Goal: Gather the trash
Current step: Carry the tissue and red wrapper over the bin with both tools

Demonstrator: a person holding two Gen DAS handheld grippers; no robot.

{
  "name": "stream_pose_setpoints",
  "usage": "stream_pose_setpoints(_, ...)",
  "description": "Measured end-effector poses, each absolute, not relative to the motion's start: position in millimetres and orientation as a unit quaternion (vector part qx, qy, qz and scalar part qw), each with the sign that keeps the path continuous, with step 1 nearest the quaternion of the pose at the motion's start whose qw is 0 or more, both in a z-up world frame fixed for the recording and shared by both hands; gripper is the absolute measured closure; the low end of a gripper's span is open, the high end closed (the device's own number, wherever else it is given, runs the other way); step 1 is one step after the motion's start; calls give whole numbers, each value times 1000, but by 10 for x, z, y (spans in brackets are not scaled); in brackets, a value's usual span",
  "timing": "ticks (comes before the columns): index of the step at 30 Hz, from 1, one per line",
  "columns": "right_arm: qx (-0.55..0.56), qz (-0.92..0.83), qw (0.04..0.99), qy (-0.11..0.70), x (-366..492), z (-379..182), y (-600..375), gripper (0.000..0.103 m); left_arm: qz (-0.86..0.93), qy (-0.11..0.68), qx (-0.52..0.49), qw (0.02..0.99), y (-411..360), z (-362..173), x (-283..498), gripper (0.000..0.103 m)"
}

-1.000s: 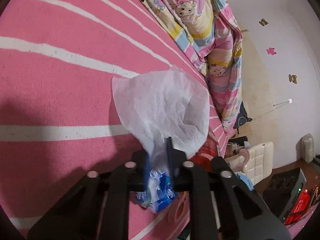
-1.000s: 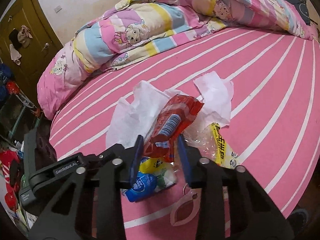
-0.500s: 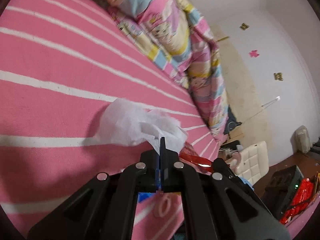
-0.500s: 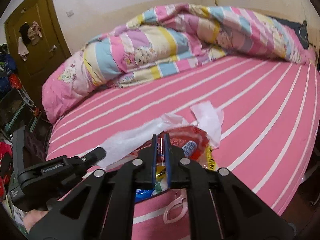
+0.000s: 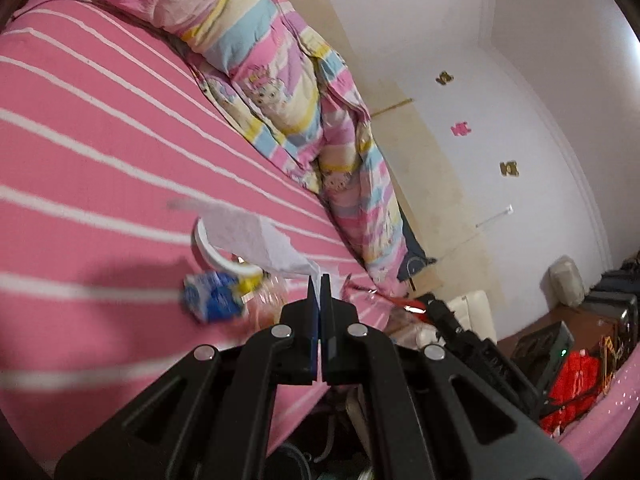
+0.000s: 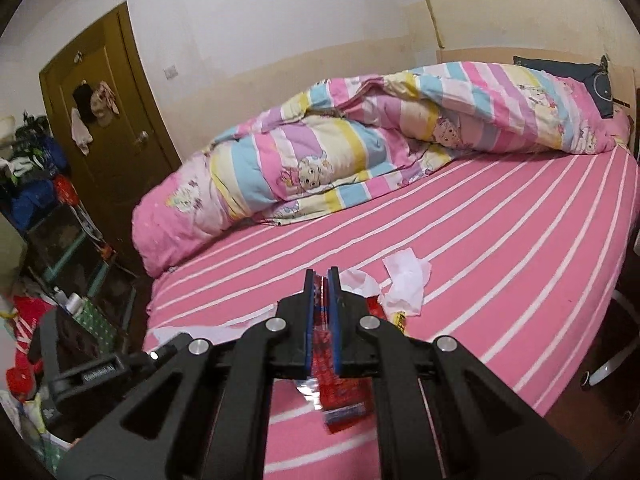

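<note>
My left gripper (image 5: 319, 280) is shut on a corner of a white tissue (image 5: 256, 240), which trails up and to the left above the pink striped bed (image 5: 100, 152). A blue wrapper (image 5: 212, 298) lies blurred on the sheet below it. My right gripper (image 6: 321, 274) is shut on a red snack wrapper (image 6: 340, 398) that hangs beneath its fingers, off the bed (image 6: 500, 280). A second crumpled white tissue (image 6: 406, 282) and a yellow wrapper (image 6: 400, 316) lie on the sheet just beyond. The left gripper's body (image 6: 92, 368) shows at lower left in the right wrist view.
A rolled cartoon-print quilt (image 6: 360, 152) fills the far side of the bed, with a dark pillow (image 6: 592, 80) behind it. A brown door (image 6: 104, 128) and piled clutter (image 6: 36, 184) stand to the left. A white chair (image 5: 472, 312) and red bags (image 5: 572, 384) sit beside the bed.
Both grippers closed, the left on the tissue and the right on the red wrapper, then rose from the bed carrying them. The blue wrapper stayed on the sheet.
</note>
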State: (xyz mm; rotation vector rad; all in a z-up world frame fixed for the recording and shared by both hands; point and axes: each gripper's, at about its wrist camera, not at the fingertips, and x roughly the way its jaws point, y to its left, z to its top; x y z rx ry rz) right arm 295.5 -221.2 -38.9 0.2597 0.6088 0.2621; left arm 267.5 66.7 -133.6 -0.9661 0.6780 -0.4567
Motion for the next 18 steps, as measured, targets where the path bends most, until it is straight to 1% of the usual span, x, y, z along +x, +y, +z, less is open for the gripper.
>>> stream_pose_setpoints(6, 157, 120, 934, 299, 2402, -257, -2552, 96, -244, 327, -436, 802, 396, -1112, 2259, 103)
stream_pose_setpoints(10, 155, 96, 935, 304, 1922, -299, -2830, 96, -263, 341, -417, 800, 87, -1038, 1993, 103)
stream_pose_setpoints(18, 175, 36, 923, 341, 1111, -658, -3500, 96, -302, 408, -376, 775, -830, -1266, 1520, 103)
